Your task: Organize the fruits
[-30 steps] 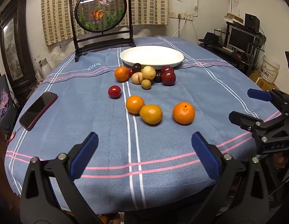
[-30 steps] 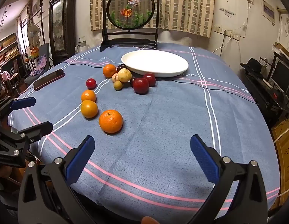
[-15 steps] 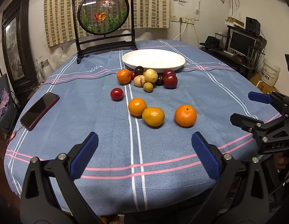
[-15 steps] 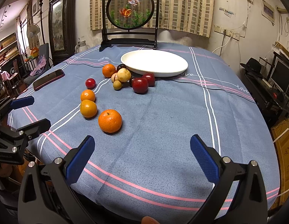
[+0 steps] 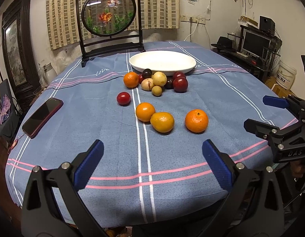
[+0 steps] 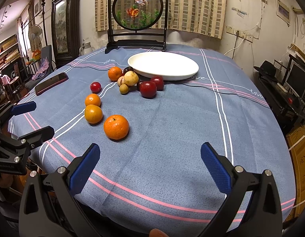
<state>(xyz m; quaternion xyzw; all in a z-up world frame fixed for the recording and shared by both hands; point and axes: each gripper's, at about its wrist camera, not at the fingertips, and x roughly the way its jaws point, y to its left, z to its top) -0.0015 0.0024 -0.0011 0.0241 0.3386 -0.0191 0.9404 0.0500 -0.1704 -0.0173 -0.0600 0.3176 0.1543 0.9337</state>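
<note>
You've eased both wide-open grippers forward; grip the firm, roll-prone nearest orange (image 6: 116, 126) across its middle.

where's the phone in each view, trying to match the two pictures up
Left wrist view: the phone lies at the left edge of the tablecloth, left of the small red fruit.
Right wrist view: the phone lies at upper left, far side of the cloth, left of the same red fruit.
Shared landmark: the white plate, empty, in front of the round goldfish screen.
</note>
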